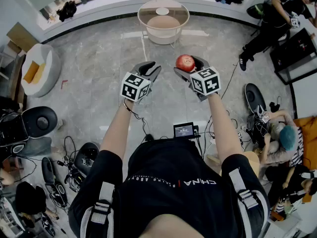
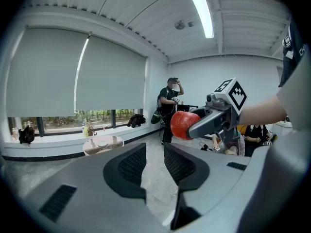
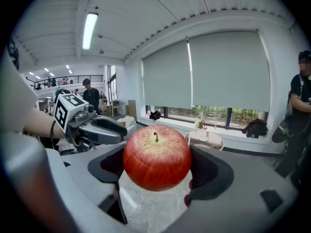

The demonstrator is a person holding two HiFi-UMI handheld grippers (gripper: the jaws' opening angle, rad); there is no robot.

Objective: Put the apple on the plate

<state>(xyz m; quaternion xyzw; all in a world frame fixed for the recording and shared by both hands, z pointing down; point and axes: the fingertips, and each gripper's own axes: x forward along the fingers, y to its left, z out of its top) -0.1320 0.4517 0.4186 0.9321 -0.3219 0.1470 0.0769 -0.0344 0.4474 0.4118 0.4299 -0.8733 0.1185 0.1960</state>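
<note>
**A:** Where is the round red apple (image 3: 156,157)?

**B:** It sits stem up between the 2 jaws of the right gripper (image 1: 189,66). The dark pads are clamped on its sides, and it is up in the air over the grey stone floor (image 1: 99,68).

**A:** What could go wrong?

**B:** The skin is smooth and curved, so a tilt or a slackened squeeze could drop it. The small white plate (image 1: 162,11) lies on the round glass tabletop (image 1: 141,19), well apart from the apple, so the carry is long. The left gripper (image 2: 154,161) offers no backup: its jaws stand slightly apart and empty.
</note>
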